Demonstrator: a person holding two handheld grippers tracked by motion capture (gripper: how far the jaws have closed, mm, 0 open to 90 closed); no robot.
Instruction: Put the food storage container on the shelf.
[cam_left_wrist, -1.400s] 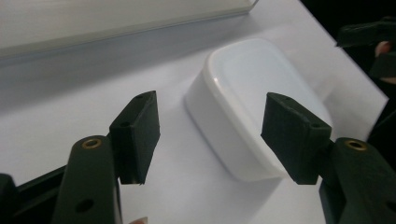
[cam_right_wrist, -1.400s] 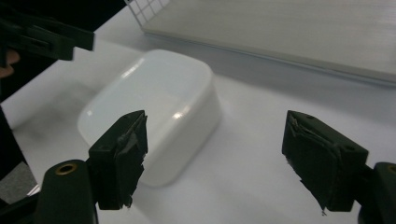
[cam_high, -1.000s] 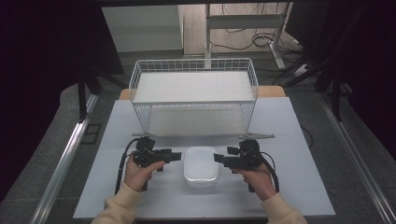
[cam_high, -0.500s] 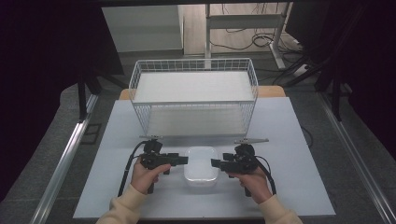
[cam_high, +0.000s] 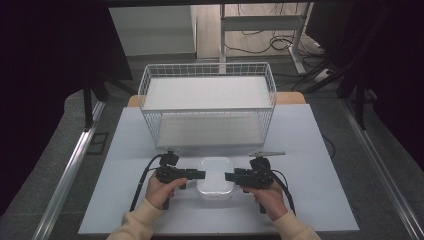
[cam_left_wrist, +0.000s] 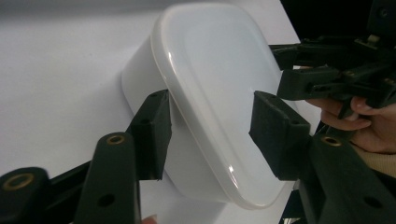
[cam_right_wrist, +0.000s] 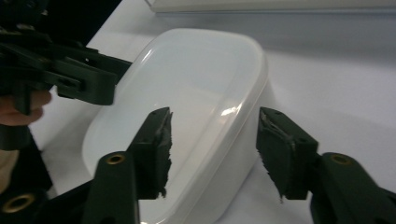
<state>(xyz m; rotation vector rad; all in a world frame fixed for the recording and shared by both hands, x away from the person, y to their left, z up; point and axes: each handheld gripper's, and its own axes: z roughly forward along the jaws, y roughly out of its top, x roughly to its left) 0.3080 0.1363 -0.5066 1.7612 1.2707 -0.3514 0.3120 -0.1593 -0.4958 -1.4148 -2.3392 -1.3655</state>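
Observation:
A white lidded plastic container (cam_high: 215, 176) sits on the table's near half. My left gripper (cam_high: 200, 175) reaches in from its left and my right gripper (cam_high: 230, 176) from its right, both pointing inward at the lid's rim. In the left gripper view, the jaws of my left gripper (cam_left_wrist: 210, 135) straddle the container (cam_left_wrist: 210, 74) edge, one pad by the wall, one over the lid. The right gripper (cam_right_wrist: 212, 149) frames the opposite edge of the container (cam_right_wrist: 187, 93) the same way. Both pairs of jaws have just been closing around the rim, and I see no firm press.
A white wire basket (cam_high: 207, 70) with a white bottom stands behind the container at the table's far side. A thin grey metal item (cam_high: 267, 153) lies just behind my right gripper. The white table top (cam_high: 320, 200) ends close in front of the hands.
Both hands have come down and a little nearer the table's front, closing in on the container's two sides. The jaws of each gripper stand narrower than before.

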